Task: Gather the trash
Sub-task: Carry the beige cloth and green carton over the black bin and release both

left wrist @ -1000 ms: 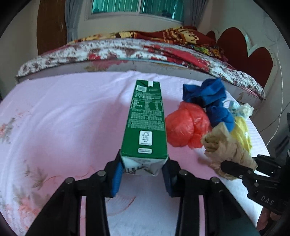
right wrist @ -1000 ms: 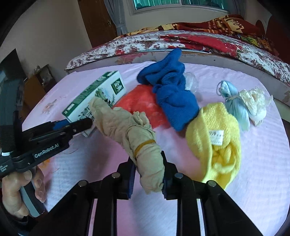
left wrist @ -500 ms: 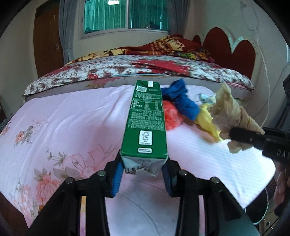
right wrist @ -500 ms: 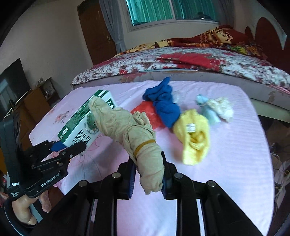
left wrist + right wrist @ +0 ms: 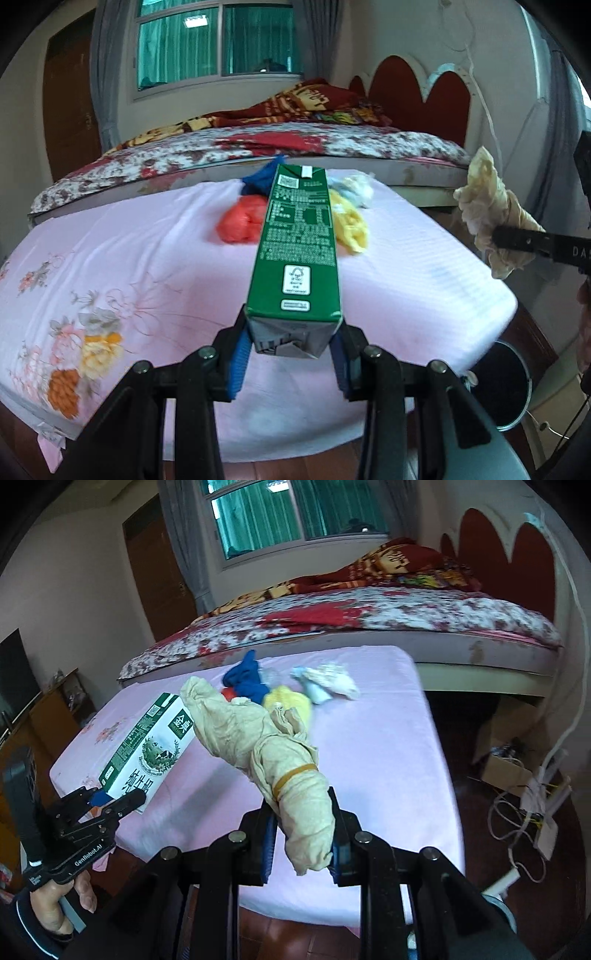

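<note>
One carton [image 5: 297,254], one beige bundle [image 5: 273,753], perhaps five bundles beyond.

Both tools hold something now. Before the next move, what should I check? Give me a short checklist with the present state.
1. Left tool grips the green carton at its bottom end, pads on both sides: ok.
2. Right tool is shut on the beige bundle, below its rubber band: ok.
3. Both items are lifted clear of the pink table: ok.
4. Trash bin to drop them into: cannot tell, none clearly in view.
5. All trash collected: not ok; the red bag, blue cloth, yellow cloth and white-blue bundle lie on the table.
</note>
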### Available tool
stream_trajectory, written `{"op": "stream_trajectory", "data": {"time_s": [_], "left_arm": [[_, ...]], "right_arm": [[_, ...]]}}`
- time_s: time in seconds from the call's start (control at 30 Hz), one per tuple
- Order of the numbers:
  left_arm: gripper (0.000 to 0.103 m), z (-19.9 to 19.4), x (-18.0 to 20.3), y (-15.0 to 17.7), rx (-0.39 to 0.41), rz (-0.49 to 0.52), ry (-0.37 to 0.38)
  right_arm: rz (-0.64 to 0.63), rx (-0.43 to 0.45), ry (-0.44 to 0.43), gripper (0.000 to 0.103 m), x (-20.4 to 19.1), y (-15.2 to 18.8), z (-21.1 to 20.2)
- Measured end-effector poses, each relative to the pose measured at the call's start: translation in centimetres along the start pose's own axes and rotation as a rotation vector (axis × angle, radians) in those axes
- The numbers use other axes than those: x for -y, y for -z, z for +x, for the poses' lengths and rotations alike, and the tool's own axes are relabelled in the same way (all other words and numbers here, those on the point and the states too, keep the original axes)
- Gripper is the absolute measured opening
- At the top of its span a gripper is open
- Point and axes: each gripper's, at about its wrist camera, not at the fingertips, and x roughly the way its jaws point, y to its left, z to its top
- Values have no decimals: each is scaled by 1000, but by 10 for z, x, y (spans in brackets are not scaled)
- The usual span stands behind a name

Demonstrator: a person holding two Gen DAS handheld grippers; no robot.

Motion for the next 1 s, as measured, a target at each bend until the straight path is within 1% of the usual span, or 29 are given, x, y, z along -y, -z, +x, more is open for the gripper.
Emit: {"op": "stream_trajectory", "data": {"time_s": [0.13,0.3,0.4,0.53,0.73,1.0], "left_arm": [[40,-6,28,-3,9,8,52],[40,-7,68,-3,3,47,122],[40,-8,87,-1,-5,70,160],[40,-10,111,3,-16,100,201],[40,-13,149,12,-37,149,253],[40,-17,197,20,-58,217,323]], "right_arm": [[13,2,30,24,19,13,-22],[40,35,89,24,46,25,-57],[90,48,118,24,67,35,-74],[137,48,162,24,91,47,-86],[188,23,210,24,121,71,-101],[212,19,254,24,143,90,-117]]}}
